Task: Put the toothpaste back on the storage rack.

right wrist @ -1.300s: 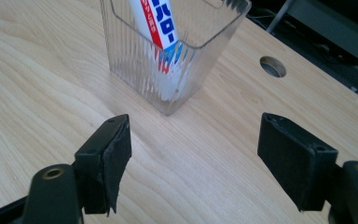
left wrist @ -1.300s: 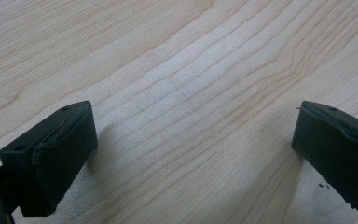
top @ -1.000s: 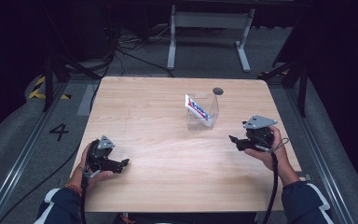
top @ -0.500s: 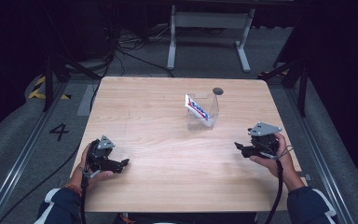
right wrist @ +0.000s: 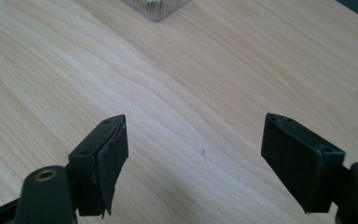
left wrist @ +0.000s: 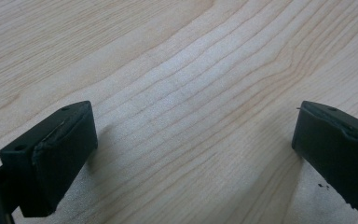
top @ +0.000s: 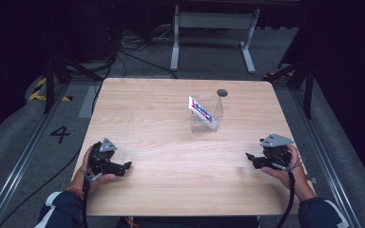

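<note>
A clear plastic box stands on the wooden table, right of middle, with a white, blue and red tube leaning in it. My left gripper rests near the front left, jaws open over bare wood. My right gripper sits low at the front right and points left. It is open, its jaws have just opened a little further, and nothing is between them. The box's base shows at the top edge of the right gripper view.
A small dark round spot lies on the table behind the box. A metal stand and cables are on the floor beyond the far edge. Dark floor rails run along both sides of the table.
My right gripper has moved down and toward the front right of the table. The left gripper, the box and the tube have stayed where they were.
</note>
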The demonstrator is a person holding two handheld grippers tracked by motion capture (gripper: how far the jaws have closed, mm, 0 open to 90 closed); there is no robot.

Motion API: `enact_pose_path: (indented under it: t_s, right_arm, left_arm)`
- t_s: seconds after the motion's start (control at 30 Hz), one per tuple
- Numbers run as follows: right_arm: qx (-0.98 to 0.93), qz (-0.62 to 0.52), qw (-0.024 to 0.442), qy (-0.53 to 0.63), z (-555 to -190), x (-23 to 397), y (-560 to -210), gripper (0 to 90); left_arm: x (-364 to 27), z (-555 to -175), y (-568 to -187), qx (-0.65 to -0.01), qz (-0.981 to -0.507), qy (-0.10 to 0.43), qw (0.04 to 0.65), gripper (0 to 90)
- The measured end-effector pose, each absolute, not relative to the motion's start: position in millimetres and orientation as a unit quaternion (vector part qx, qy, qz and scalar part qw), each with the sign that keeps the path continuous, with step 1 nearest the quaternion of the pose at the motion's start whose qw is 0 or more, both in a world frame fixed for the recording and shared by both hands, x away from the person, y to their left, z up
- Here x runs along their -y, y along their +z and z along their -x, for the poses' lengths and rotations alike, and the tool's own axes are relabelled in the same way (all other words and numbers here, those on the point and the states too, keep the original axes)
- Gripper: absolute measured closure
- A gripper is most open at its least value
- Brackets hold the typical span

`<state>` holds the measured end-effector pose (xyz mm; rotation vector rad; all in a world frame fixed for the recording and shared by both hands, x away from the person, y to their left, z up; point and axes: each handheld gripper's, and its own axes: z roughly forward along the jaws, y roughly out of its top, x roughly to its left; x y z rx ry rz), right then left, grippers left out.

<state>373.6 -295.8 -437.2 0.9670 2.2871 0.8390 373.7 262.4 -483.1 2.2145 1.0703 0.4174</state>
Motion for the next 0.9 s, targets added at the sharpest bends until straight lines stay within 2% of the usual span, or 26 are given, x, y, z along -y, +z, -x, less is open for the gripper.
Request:
enact_pose_path:
  t_s: [0.3, 0.77, 0.9]
  right_arm:
    - [-0.842, -0.378, 0.227, 0.312, -364.7, 313.0, -451.6, 22.2]
    - [-0.813, -0.426, 0.207, 0.338, -348.0, 350.4, -481.4, 18.9]
    - [-0.794, -0.453, 0.215, 0.345, -348.1, 357.9, -485.1, 17.1]
  left_arm:
    - [-262.4, -373.7, -483.1, -0.407, -0.842, 0.159, 0.318, 0.5]
    - [-262.7, -374.0, -483.0, -0.405, -0.843, 0.158, 0.318, 0.4]
    - [-261.7, -372.9, -483.4, -0.413, -0.84, 0.149, 0.32, 0.4]
